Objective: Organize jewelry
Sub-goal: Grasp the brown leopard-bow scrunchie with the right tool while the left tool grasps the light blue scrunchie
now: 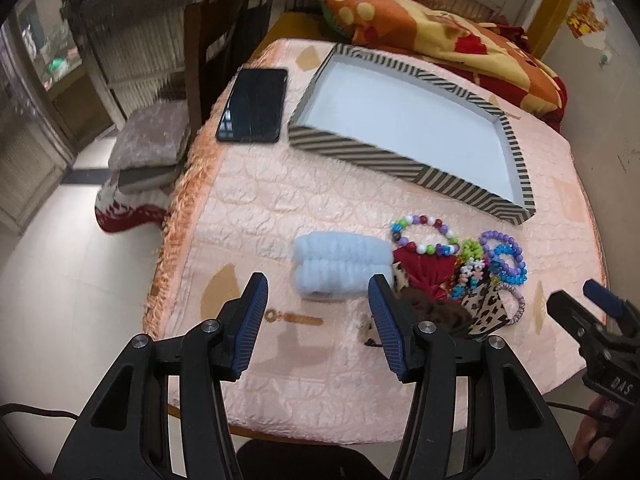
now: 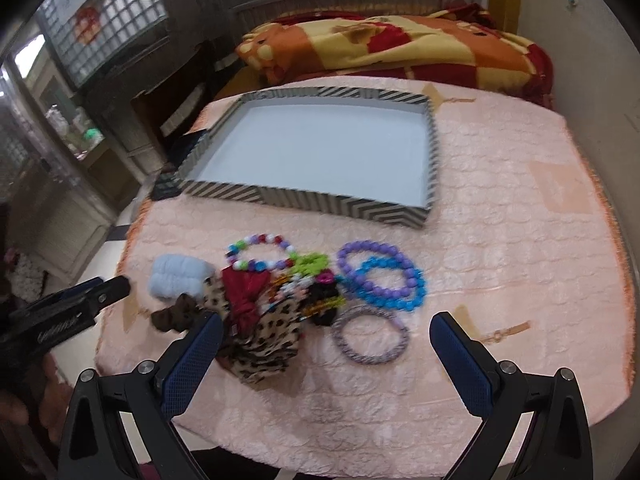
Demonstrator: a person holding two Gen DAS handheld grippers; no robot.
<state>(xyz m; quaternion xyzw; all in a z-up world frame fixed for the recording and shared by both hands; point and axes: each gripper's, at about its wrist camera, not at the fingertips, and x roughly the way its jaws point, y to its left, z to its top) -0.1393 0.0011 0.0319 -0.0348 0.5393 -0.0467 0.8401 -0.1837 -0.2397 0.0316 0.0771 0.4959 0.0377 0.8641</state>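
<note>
A heap of jewelry and hair ties lies on the pink table cover: a multicoloured bead bracelet (image 1: 425, 235) (image 2: 260, 252), purple (image 2: 374, 272) and blue bead bracelets (image 2: 394, 286), a striped bangle (image 2: 370, 336), a red scrunchie (image 2: 244, 296), a leopard-print scrunchie (image 2: 268, 344) and a pale blue scrunchie (image 1: 340, 266) (image 2: 178, 276). Behind them stands an empty striped tray (image 1: 360, 156) (image 2: 304, 200). My left gripper (image 1: 318, 300) is open just short of the pale blue scrunchie, with nothing between its pads. My right gripper (image 2: 326, 340) is open above the striped bangle, holding nothing.
A black phone (image 1: 254, 106) lies left of the tray near the table's left edge. A chair with cushions (image 1: 156, 148) stands beside that edge. A bed with an orange and red blanket (image 2: 400, 48) lies behind the table. Tape marks dot the cover.
</note>
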